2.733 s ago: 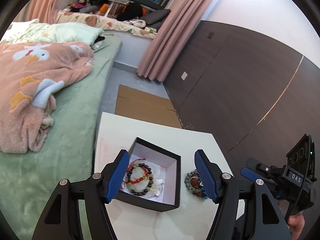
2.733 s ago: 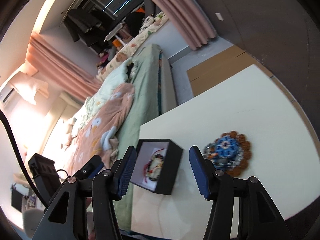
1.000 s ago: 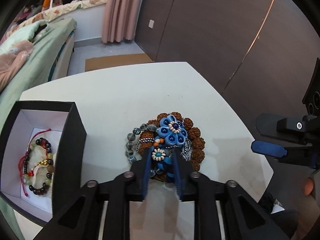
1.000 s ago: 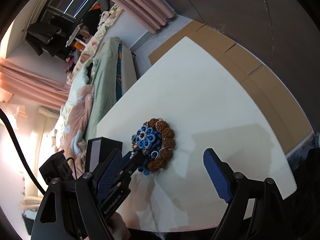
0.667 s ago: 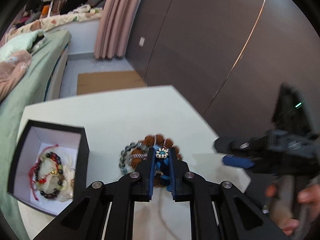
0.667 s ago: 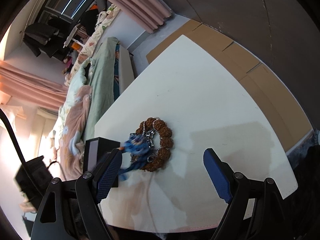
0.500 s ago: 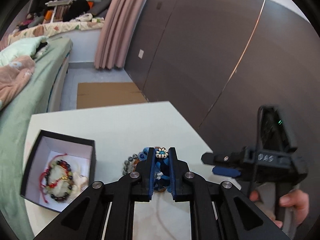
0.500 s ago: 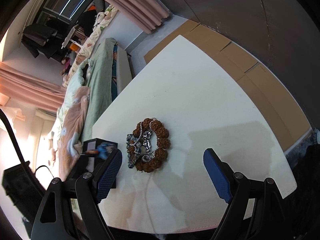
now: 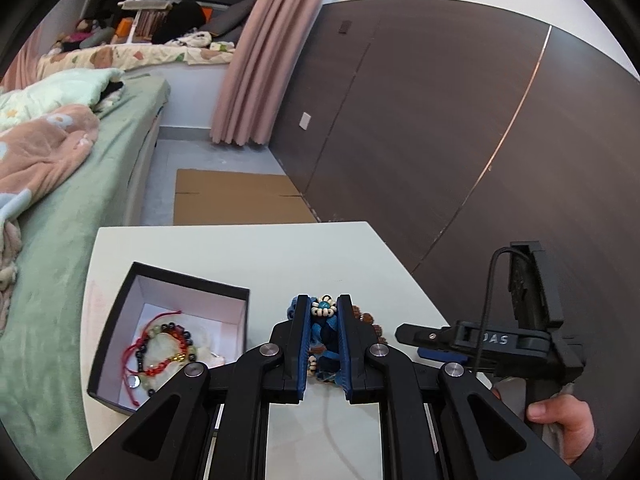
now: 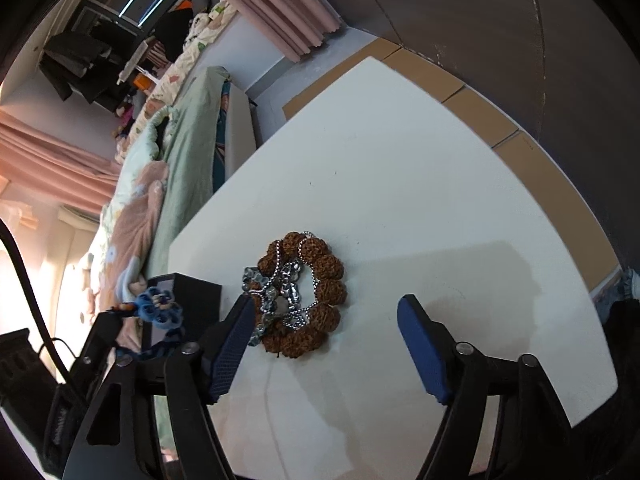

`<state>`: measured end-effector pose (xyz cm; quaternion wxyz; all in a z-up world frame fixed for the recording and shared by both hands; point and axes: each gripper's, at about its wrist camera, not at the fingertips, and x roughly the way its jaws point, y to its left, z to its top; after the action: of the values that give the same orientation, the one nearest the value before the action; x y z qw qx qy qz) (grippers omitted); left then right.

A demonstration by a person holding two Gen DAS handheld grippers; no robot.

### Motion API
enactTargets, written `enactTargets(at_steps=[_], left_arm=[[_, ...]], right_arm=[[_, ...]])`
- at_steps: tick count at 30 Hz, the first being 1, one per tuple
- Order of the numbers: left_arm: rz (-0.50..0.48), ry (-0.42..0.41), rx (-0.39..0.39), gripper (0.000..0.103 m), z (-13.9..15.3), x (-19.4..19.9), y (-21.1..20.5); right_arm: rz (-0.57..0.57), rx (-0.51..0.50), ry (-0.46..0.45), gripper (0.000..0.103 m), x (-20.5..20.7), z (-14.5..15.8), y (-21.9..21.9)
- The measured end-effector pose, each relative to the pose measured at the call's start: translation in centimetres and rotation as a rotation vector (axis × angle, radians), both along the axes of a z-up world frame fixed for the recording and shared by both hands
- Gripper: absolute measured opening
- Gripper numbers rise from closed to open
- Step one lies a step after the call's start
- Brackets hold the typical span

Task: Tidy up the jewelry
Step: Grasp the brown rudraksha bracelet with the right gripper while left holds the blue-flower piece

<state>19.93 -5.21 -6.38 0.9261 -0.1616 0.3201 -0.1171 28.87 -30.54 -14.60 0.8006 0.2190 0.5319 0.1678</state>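
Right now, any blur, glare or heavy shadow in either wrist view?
Left wrist view: sharp, evenly lit; fisheye bends the dark wall panels; blue flower ornament crisp in the left gripper. Right wrist view: blown-out warm glare at the left edge; a soft shadow on the white table beside the brown bead bracelet; no motion blur.

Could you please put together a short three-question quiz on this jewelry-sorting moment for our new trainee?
1. True or false: the left tool is shut on the blue flower bracelet.
2. What lies inside the black box? A) a watch B) a beaded bracelet with red cord C) nothing
3. Fill in: the brown bead bracelet with the silver chain rests on the white ____.

Key
1. True.
2. B.
3. table; the right tool, jaws closing, has nothing between them.
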Motion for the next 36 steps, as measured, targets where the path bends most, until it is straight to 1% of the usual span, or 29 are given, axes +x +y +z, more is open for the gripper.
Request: enactTargets(at_steps=[2, 9, 12, 14, 15, 16, 17, 18, 22, 29, 36], left_arm=[[0.008, 0.003, 0.001, 0.013, 0.0, 0.1, 0.4], [0.020, 0.013, -0.015, 0.013, 0.0, 0.1, 1.7], [0.019, 0.014, -0.020, 0.013, 0.1, -0.1, 2.0], [0.017, 0.013, -0.023, 0.013, 0.3, -0.1, 2.1], [0.016, 0.010, -0.024, 0.013, 0.4, -0.2, 2.1], [0.016, 0.008, -0.022, 0.013, 0.4, -0.3, 2.2], [0.016, 0.005, -0.021, 0.013, 0.5, -0.3, 2.3], [0.017, 0.002, -0.019, 0.013, 0.6, -0.4, 2.3], [0.025, -0.010, -0.024, 0.013, 0.9, -1.0, 2.8], [0.031, -0.028, -0.033, 0.013, 1.8, -1.9, 3.2], [0.040, -0.039, -0.030, 0.013, 2.1, -2.6, 3.8]], right_arm=[[0.011, -0.010, 0.006, 0.067, 0.2, -0.3, 0.6], [0.034, -0.071, 0.028, 0.062, 1.0, -1.3, 2.6], [0.043, -0.118, 0.015, 0.060, 1.1, -1.3, 3.2], [0.054, -0.170, -0.001, 0.059, 1.3, -1.1, 3.9], [0.063, -0.205, -0.009, 0.054, 1.3, -1.1, 4.3], [0.068, -0.237, -0.016, 0.042, 1.3, -1.0, 4.5], [0.072, -0.279, -0.021, 0.032, 1.2, -1.0, 4.8], [0.073, -0.293, -0.016, 0.021, 1.2, -1.0, 4.7], [0.053, -0.230, 0.009, 0.020, 0.7, -0.7, 3.5], [0.041, -0.104, -0.109, 0.020, -2.1, 3.7, 2.3], [0.045, -0.097, -0.193, 0.020, -3.7, 7.3, 3.1]])
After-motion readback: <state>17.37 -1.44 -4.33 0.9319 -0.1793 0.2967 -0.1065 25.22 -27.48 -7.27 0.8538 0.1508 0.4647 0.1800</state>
